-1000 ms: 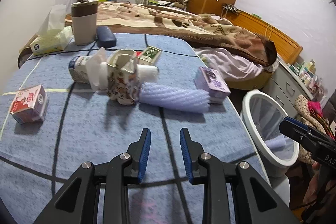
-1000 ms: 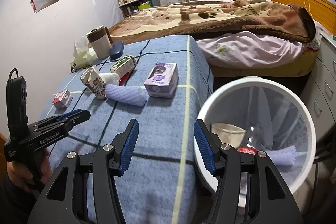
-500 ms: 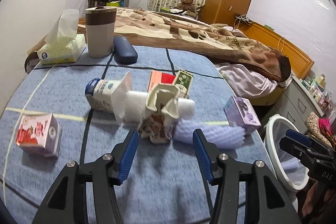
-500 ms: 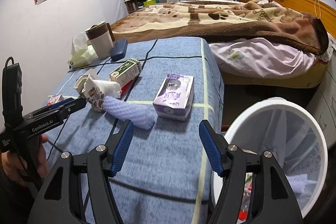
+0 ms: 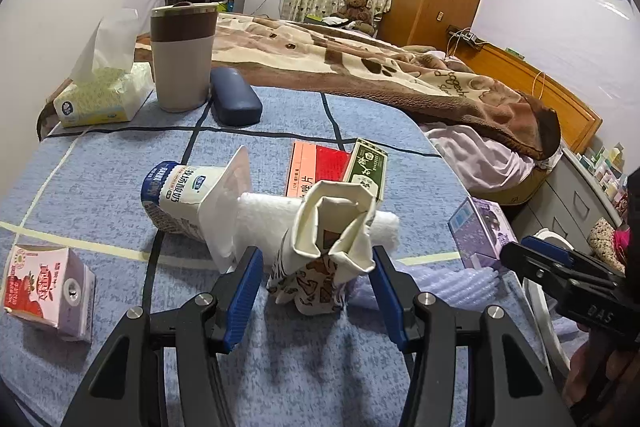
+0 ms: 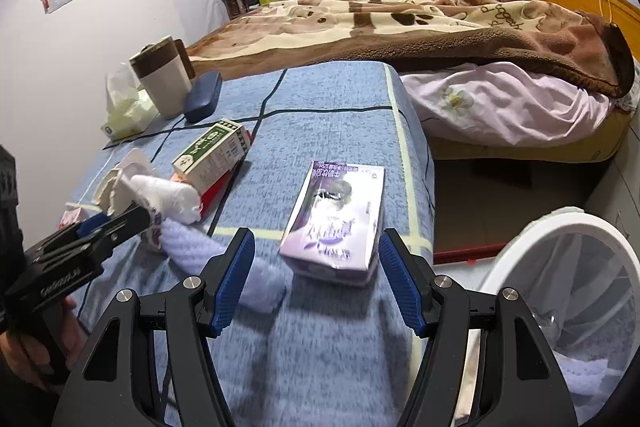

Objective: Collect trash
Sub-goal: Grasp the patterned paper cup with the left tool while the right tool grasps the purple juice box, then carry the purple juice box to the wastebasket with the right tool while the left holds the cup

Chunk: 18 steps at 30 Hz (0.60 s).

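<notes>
On the blue checked cloth [image 5: 304, 359], a crumpled patterned carton [image 5: 328, 247] with its top torn open stands between the fingers of my left gripper [image 5: 316, 251]. That gripper is open, and its blue pads flank the carton with a thin gap on each side. My right gripper [image 6: 317, 233] is open too, its tips on either side of the near end of a purple drink carton [image 6: 336, 219] near the table's edge. A white bin [image 6: 560, 267] with trash in it stands low at the right.
Around the carton lie a yoghurt cup [image 5: 176, 199], a white paper roll [image 5: 272, 215], a red flat box [image 5: 316, 167], a green box [image 5: 366, 167], a lilac ribbed wrap [image 5: 460, 283] and a pink strawberry carton [image 5: 44, 283]. Behind them are a tissue box [image 5: 100, 95], a mug [image 5: 182, 59] and a glasses case [image 5: 234, 95].
Both grippers opened wider and moved forward and down. The left came up around the crumpled carton. The right swung from over the bin to the purple carton.
</notes>
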Available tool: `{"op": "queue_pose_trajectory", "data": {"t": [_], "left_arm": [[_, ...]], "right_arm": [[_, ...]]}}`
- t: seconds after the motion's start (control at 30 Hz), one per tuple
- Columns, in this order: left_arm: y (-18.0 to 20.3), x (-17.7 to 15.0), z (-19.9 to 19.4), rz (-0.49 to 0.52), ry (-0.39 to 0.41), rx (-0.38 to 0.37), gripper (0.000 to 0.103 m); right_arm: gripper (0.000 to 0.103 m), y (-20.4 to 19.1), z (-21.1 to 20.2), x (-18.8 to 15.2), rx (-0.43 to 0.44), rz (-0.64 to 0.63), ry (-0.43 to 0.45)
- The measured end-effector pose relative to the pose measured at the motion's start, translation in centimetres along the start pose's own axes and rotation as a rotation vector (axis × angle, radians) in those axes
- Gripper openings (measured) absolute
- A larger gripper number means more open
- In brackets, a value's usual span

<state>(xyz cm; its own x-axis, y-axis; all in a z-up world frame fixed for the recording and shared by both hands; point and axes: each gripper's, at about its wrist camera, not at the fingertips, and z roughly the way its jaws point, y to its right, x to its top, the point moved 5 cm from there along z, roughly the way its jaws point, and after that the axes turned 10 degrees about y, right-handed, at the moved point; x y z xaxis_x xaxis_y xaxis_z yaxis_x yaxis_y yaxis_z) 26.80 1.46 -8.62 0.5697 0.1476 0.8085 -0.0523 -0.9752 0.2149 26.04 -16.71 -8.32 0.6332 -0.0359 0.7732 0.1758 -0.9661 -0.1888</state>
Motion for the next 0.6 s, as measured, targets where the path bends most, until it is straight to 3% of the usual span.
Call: {"op": "queue_pose_trajectory", "data": {"t": [0.1, 0.23, 0.3, 0.6], "left_arm": [[-0.3, -0.1, 0.4, -0.005, -0.001, 0.002, 0.047], [-0.4, -0.1, 0.5, -0.005, 0.006, -0.004, 0.046], [-0.3, -0.1, 0.4, -0.003, 0.010, -0.004, 0.046], [-0.1, 0.2, -1.4, 0.011, 0.036, 0.026, 0.045]], "right_arm": [[0.066, 0.2, 0.8, -0.2, -0.018, 0.007, -0.014], [0.066, 0.5, 1.3, -0.4, -0.019, 0.025, -0.033], [0.062, 0.6, 1.2, -0.3, -0.011, 0.030, -0.025], [0.062, 0.5, -1.0, 0.1, 0.022, 0.028, 0.027]]}}
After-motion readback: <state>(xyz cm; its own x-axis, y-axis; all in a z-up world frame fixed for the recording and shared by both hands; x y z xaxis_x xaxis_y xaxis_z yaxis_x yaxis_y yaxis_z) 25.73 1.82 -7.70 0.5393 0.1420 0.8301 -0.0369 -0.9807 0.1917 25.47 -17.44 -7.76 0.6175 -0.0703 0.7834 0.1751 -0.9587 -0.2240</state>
